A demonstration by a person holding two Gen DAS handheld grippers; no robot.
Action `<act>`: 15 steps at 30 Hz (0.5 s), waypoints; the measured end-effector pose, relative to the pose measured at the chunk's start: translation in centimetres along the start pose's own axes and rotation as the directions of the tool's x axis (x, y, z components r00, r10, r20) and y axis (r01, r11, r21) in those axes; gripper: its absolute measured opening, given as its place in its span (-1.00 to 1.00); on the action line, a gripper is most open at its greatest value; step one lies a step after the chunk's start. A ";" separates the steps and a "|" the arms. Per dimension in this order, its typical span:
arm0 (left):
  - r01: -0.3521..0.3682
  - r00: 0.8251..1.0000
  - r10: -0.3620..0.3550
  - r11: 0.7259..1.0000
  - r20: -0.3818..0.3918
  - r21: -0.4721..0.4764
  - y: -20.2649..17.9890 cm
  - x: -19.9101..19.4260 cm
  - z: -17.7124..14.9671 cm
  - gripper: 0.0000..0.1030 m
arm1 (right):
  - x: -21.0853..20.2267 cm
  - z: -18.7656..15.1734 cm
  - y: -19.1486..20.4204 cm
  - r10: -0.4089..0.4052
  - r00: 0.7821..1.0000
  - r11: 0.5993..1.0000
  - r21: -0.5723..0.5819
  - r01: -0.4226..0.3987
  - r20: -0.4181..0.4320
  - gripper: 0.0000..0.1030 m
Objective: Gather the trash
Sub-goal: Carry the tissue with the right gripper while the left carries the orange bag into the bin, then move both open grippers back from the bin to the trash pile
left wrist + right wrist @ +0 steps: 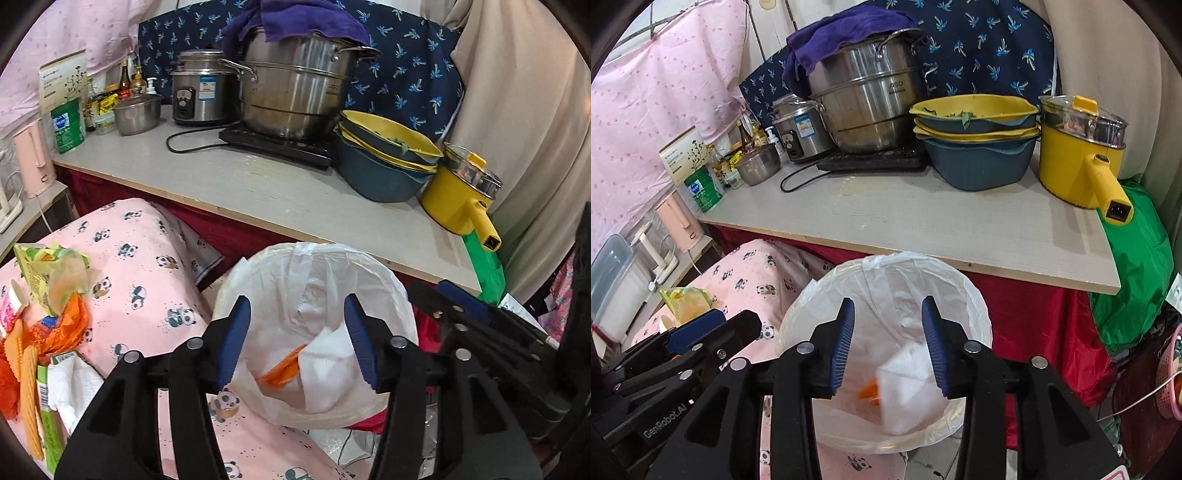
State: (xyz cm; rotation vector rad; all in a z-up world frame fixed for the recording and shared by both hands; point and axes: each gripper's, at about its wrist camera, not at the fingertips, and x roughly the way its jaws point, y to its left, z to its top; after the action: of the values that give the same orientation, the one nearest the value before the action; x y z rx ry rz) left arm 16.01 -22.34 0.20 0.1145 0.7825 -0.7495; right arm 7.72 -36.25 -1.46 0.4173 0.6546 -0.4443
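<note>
A round bin with a white plastic liner stands below the table edge; it also shows in the right wrist view. Inside lie a white paper tissue and an orange wrapper. My left gripper is open and empty above the bin. My right gripper is open and empty above the bin, beside the left one. More trash lies on the pink panda-print cloth at left: yellow-green wrappers, orange plastic, a white tissue, a green carton.
A grey table carries a steel steamer pot, rice cooker, stacked yellow and blue basins, a yellow electric pot and bottles. A red cloth hangs under it. A green bag sits at right.
</note>
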 end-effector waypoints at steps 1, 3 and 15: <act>-0.010 1.000 0.010 1.000 0.003 -0.004 0.2 -0.2 0.0 0.01 | -0.2 0.1 0.1 0.003 1.000 1.000 0.000 -0.003 0.005 -0.24; -0.021 1.000 0.021 1.000 0.008 -0.019 0.8 -0.7 0.1 0.02 | -0.8 0.2 0.4 0.009 1.000 1.000 -0.002 -0.009 0.016 -0.18; -0.128 0.990 0.133 0.986 0.043 -0.107 4.8 -4.9 -0.7 0.03 | -4.3 -0.1 4.6 0.077 0.996 0.995 -0.067 -0.074 0.047 -0.14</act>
State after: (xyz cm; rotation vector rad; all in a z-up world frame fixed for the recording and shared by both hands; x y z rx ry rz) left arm 16.43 -15.72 2.23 0.0521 0.7573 -0.5844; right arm 7.03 -31.25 2.33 0.3666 0.6014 -0.3595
